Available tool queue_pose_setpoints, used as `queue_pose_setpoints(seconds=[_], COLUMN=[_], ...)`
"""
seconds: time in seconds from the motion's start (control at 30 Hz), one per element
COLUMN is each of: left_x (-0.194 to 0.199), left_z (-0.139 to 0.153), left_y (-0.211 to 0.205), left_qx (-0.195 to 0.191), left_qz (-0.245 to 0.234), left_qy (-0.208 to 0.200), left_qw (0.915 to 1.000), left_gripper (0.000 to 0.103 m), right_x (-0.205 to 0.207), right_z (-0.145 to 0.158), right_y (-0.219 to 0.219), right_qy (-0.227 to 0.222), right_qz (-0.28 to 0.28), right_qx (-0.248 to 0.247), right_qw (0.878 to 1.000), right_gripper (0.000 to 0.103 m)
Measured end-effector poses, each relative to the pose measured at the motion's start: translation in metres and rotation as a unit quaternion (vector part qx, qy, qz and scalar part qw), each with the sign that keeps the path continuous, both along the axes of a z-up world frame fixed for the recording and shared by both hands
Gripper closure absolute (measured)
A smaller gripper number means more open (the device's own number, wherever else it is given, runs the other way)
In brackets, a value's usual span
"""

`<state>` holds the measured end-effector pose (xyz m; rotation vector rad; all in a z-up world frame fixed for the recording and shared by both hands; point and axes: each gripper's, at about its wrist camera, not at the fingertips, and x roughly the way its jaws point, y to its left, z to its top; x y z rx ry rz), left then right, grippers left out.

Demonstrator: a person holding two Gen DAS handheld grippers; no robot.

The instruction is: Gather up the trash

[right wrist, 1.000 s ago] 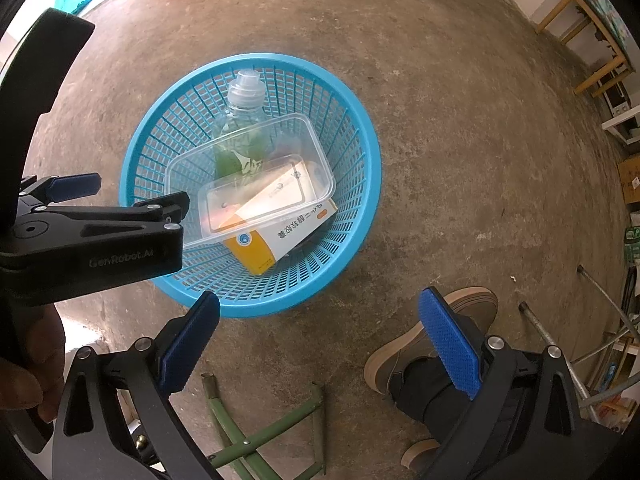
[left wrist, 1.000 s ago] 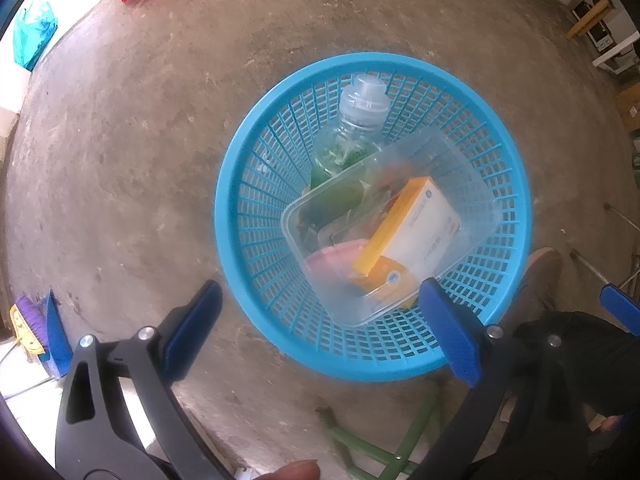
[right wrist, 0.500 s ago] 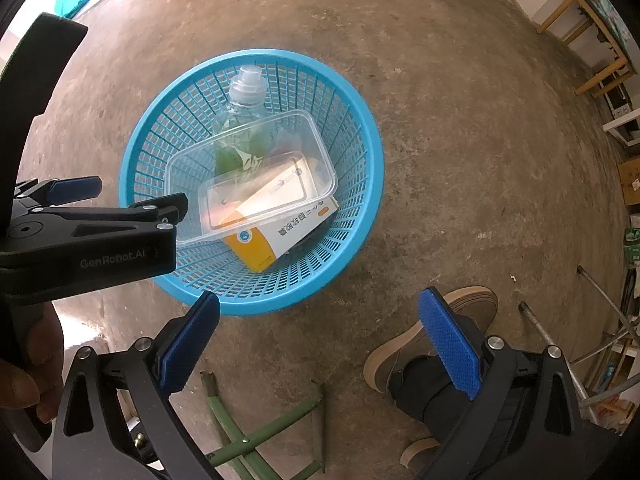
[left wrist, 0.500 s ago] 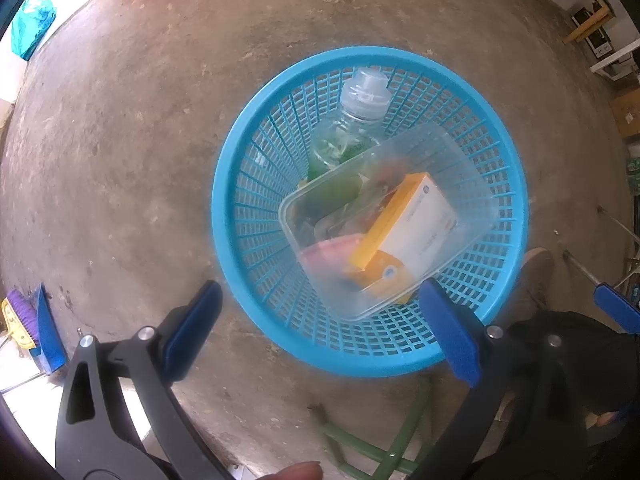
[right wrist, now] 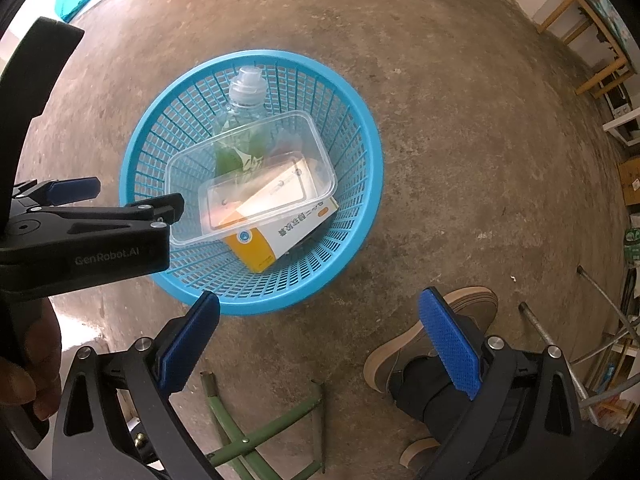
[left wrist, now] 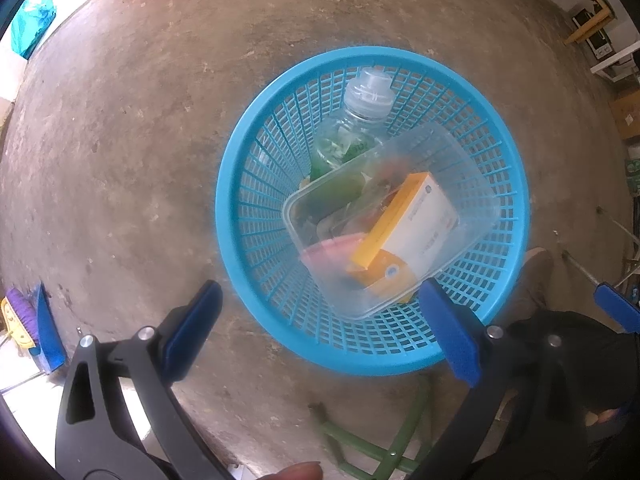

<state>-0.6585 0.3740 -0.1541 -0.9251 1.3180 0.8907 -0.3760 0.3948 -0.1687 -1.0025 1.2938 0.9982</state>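
The left gripper [left wrist: 320, 332] hangs with its jaws spread wide and empty, just over the near rim of the blue basket [left wrist: 240, 152]. The right gripper [right wrist: 316, 344] is likewise wide open and holds nothing, above bare concrete floor [right wrist: 460, 140] between the basket's near edge and a brown shoe [right wrist: 420, 344]. Inside the basket lie a clear plastic container [right wrist: 192, 168], an orange-and-white carton [right wrist: 296, 228] and a plastic bottle [left wrist: 360, 120] with its cap toward the far rim. Open floor rings the basket; a green metal frame [right wrist: 272, 428] lies close beneath the grippers.
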Motion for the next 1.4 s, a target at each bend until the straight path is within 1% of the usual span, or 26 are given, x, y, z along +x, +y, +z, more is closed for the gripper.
queue_pose_setpoints(seconds=[0.5,0.83,1.4], left_x=[-0.004,0.001,0.006], left_z=[0.014,0.013,0.014], left_y=[0.004,0.000,-0.001], left_qx=[0.014,0.017,0.016], left_qz=[0.005,-0.004,-0.007], left_qy=[-0.003,0.003,-0.001], left_qw=[0.9999,0.9998,0.9998], left_gripper=[0.008,0.008,0.008], right_x=[-0.001,0.000,0.000], right_z=[0.004,0.006,0.006], right_y=[-0.001,-0.001,-0.001], right_qy=[0.002,0.006,0.006], right_qz=[0.001,-0.001,-0.001], right_qx=[0.005,0.009,0.007], right_qw=[1.000,1.000,1.000], right_gripper=[0.006,0.006,0.006])
